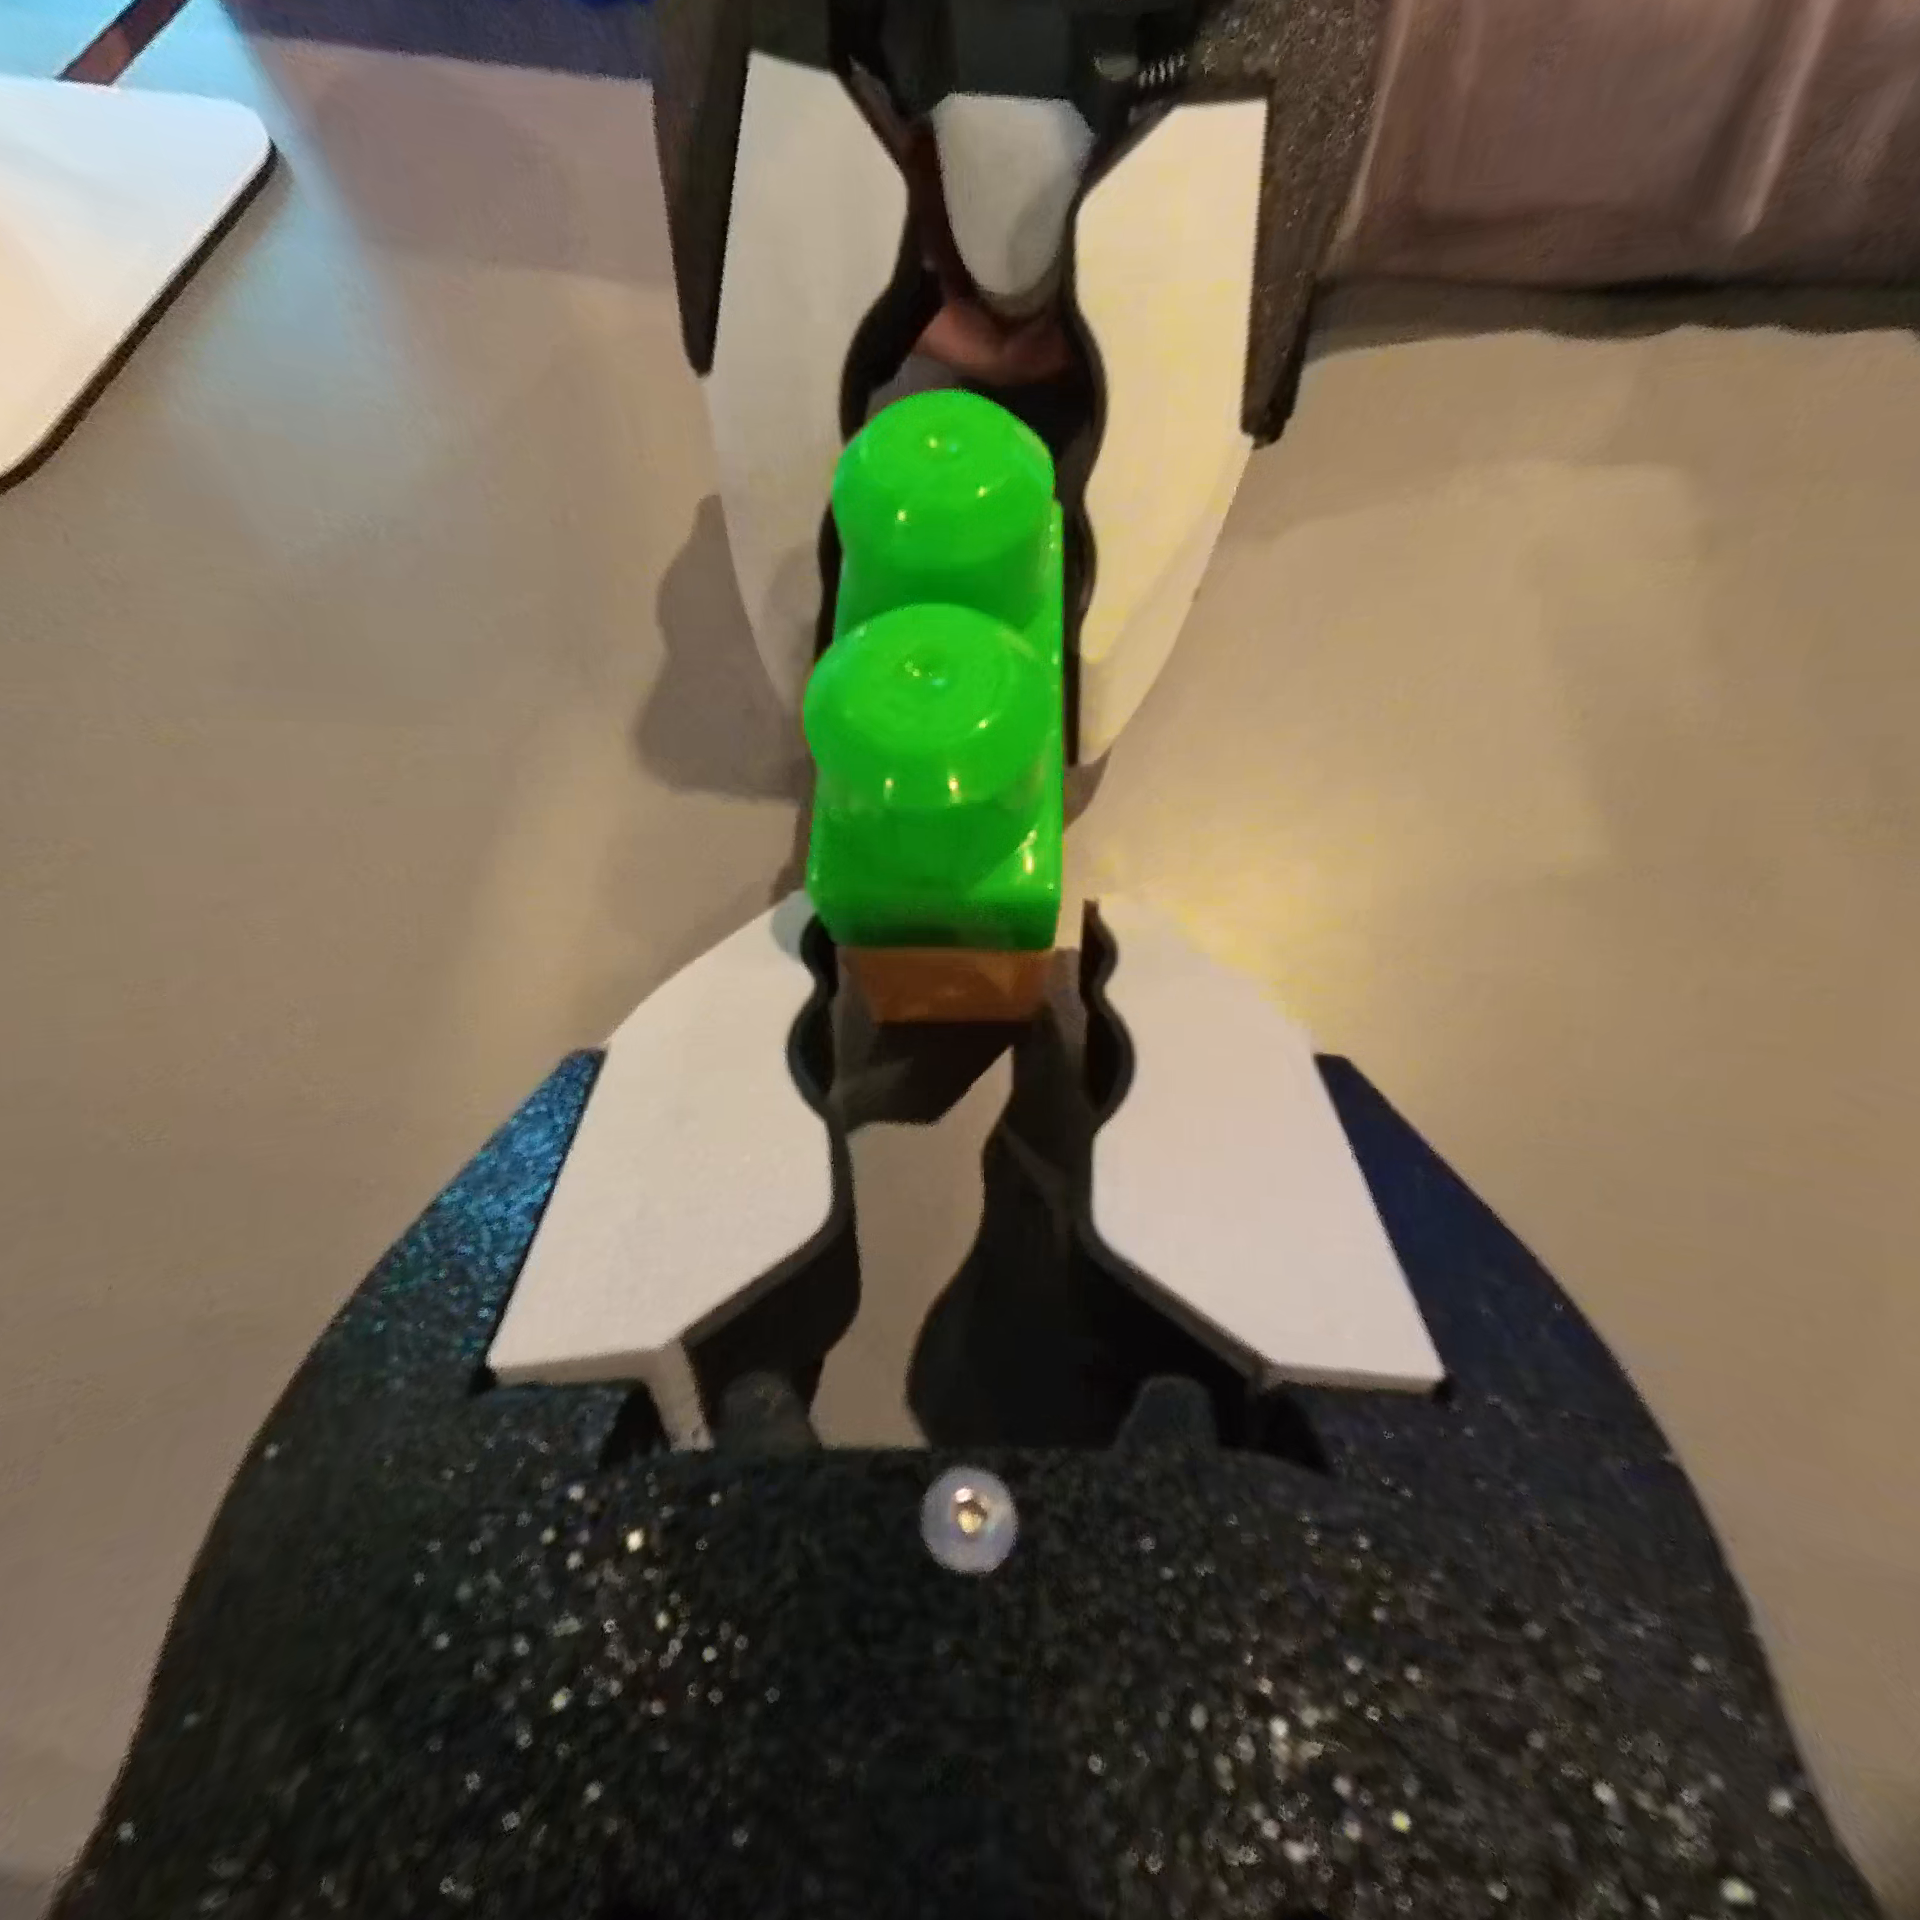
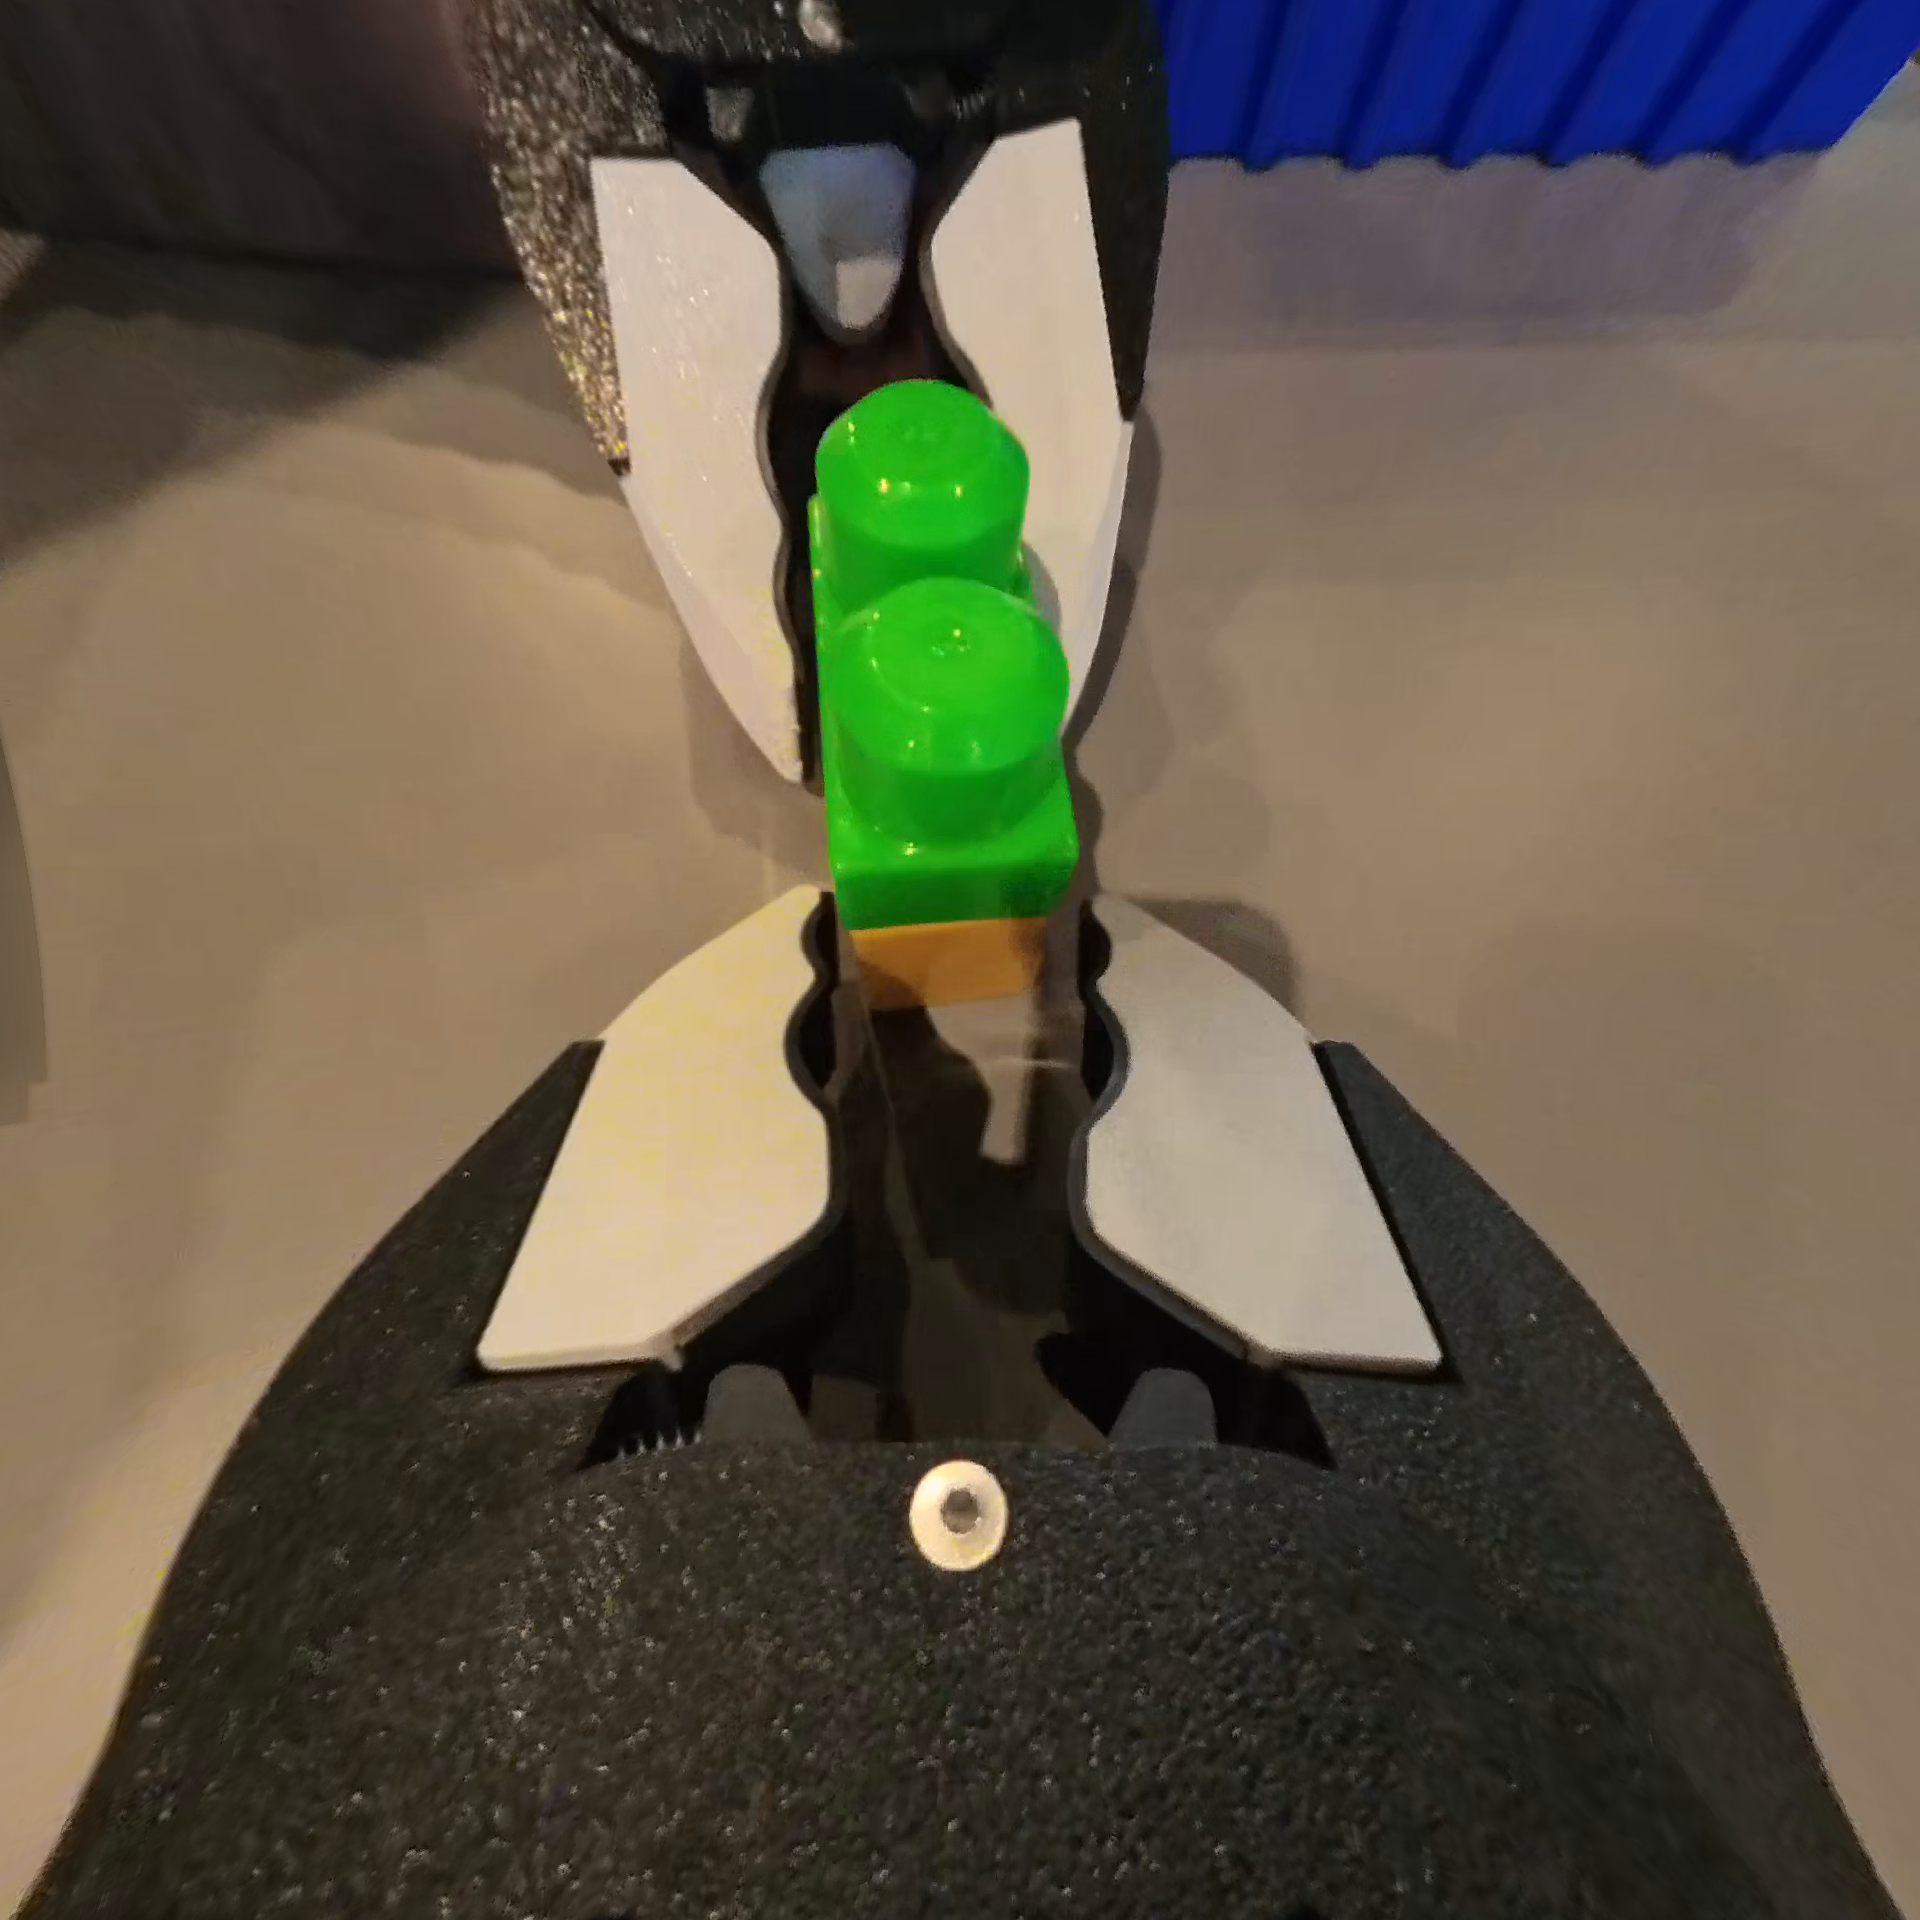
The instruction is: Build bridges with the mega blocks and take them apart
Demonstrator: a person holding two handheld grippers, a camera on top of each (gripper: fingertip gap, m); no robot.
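Dead centre sits the green block point(image 1: 940, 686), a two-stud piece lying lengthwise between the two grippers, studs up. Under its near end peeks a yellow-orange block point(image 1: 940, 987), pressed tight against the green one's underside. From the right wrist view the same green block point(image 2: 940, 707) tops the same yellow-orange block point(image 2: 951, 966), the pair stacked and held above the beige tabletop point(image 1: 312, 831), shadows falling beneath.

Now the tools. The left gripper point(image 1: 945, 935) comes in from the near edge of its own view, white fingers point(image 1: 717, 1174) drawn in close, tips pinching the stack at the seam where green meets yellow-orange. Facing it from the far side, the right gripper point(image 1: 951, 665) clamps the green block's far half, white finger faces flanking both long sides.

Switch cameras and it mirrors: the right gripper point(image 2: 951, 935) has its tips squeezed onto the near end of the stack, while the left gripper point(image 2: 940, 675) hugs the far end from above. Two tools nose to nose, one stack shared between them.

Further out, a white board point(image 1: 114, 239) with a rounded corner lies at the table's left edge, and a ribbed blue panel point(image 2: 1538, 73) runs along the back right.
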